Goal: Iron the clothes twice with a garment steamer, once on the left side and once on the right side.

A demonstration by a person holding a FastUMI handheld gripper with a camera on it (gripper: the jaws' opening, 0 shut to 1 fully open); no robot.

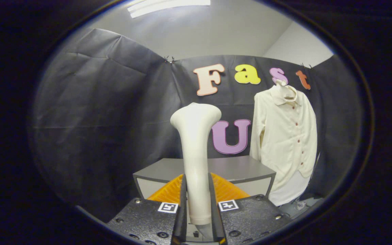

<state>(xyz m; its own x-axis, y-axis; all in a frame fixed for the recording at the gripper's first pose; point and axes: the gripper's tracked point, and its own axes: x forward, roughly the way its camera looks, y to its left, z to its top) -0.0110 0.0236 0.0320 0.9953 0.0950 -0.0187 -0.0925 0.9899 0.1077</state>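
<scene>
A cream garment steamer (195,149) stands upright between my two fingers, its handle clamped and its flared head up above them. My gripper (197,200) is shut on that handle. A cream long-sleeved shirt (286,136) with a row of dark buttons hangs on a hanger against the black cloth wall, beyond the fingers and off to the right. The steamer head is well short of the shirt and to its left.
A grey table (237,170) stands below and ahead of the fingers, under the shirt's left side. An orange ribbed thing (168,192) lies on it just behind the fingers. Black cloth walls close the booth on the left and back.
</scene>
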